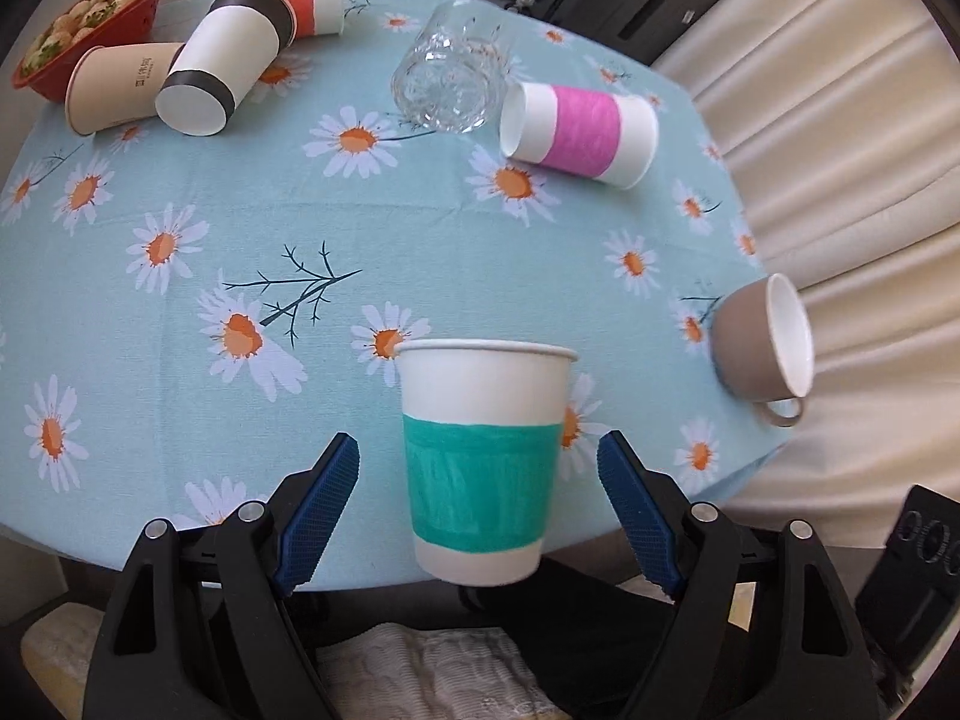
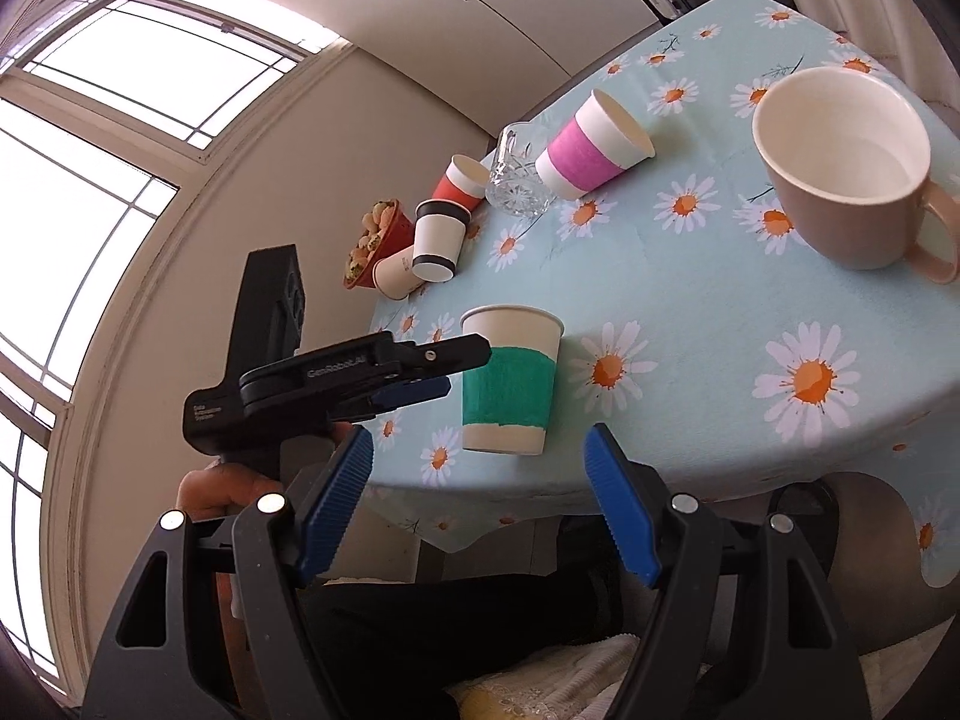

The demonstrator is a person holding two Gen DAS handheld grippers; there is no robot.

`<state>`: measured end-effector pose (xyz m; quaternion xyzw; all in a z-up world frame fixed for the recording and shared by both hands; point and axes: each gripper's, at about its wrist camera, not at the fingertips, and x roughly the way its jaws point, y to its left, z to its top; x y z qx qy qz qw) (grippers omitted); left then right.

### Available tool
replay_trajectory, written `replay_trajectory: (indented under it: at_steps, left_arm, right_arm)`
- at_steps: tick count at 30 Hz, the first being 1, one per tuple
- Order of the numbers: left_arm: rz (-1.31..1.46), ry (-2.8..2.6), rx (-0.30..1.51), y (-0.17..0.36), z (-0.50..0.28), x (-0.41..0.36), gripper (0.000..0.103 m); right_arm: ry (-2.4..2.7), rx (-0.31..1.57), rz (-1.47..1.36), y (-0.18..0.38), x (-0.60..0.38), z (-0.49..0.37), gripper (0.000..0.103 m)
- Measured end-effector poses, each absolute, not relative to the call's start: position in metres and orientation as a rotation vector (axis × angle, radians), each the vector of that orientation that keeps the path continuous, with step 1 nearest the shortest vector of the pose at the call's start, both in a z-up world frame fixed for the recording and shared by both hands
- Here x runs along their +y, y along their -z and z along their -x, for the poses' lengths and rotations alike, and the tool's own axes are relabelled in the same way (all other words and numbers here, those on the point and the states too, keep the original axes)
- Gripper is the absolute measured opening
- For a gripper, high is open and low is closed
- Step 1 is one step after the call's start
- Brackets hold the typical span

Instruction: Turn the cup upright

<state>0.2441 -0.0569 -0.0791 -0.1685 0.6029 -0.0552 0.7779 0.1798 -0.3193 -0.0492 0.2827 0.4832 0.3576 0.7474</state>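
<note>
A white paper cup with a green band (image 1: 483,462) stands upright near the table's front edge; it also shows in the right wrist view (image 2: 509,381). My left gripper (image 1: 479,501) is open, its blue pads on either side of the cup without touching. In the right wrist view the left gripper (image 2: 444,369) sits just left of the cup. My right gripper (image 2: 477,501) is open and empty, off the table's edge, below the cup. A pink-banded paper cup (image 1: 579,132) lies on its side. A brown mug (image 1: 762,348) lies tipped at the right edge.
A clear glass (image 1: 450,78) lies on its side at the back. Three more paper cups (image 1: 222,66) lie at the back left beside a red bowl of snacks (image 1: 90,24). A cream sofa (image 1: 840,150) is on the right. The floral tablecloth (image 1: 240,228) covers the table.
</note>
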Motion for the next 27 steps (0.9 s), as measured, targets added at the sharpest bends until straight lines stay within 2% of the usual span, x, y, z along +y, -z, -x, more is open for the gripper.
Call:
replay_trajectory:
  at_steps: [6,10,13,22,27]
  left_arm:
    - [0.325,0.107,1.331,0.087,-0.251,-0.066,0.079]
    - [0.295,0.099,1.344,0.089,-0.254,-0.073,0.067]
    - [0.274,0.09,1.348,0.091,-0.256,-0.076,0.062]
    - [0.259,0.093,1.327,0.089,-0.254,-0.079,0.061]
    - [0.274,0.092,1.232,0.072,-0.243,-0.072,0.061]
  right_arm:
    - [-0.799,1.065,-0.666,0.054,-0.328,-0.186,0.073]
    - [-0.809,1.072,-0.669,0.055,-0.328,-0.187,0.073]
    - [-0.812,1.07,-0.663,0.054,-0.327,-0.187,0.076]
    - [-0.816,1.07,-0.663,0.054,-0.327,-0.186,0.076]
    - [-0.794,1.055,-0.625,0.051,-0.326,-0.183,0.076]
